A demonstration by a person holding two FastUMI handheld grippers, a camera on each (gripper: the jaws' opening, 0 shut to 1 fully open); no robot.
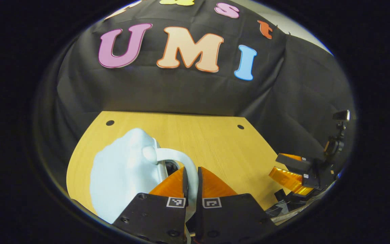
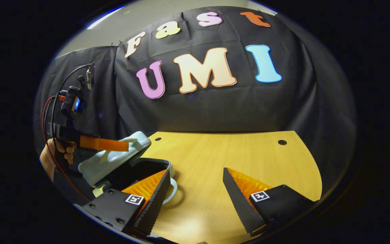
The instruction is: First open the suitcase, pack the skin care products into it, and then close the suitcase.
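The wooden table (image 2: pixel 235 159) is the largest thing here, and the pale blue suitcase (image 2: pixel 113 161) sits at its left end as the right gripper view has it. The case's lid is tilted up on a slant over a dark interior (image 2: pixel 137 171), so it stands partly open. The left gripper (image 1: pixel 191 184) has its two fingers pinched tight on the suitcase's white loop handle (image 1: pixel 181 159); the right gripper view shows it from farther off, held by a hand (image 2: pixel 54 156) on the lid's outer side. The right gripper (image 2: pixel 195 189) hangs over bare table just right of the suitcase, its fingers spread wide with nothing between them.

A half-raised lid fits either swinging open or coming down to close (the frames alone do not settle which). No skin care products can be made out, and whether any lie inside the case is hidden. Either way the lid moves about its hinge, so the pinch on the handle must follow that arc without slipping.
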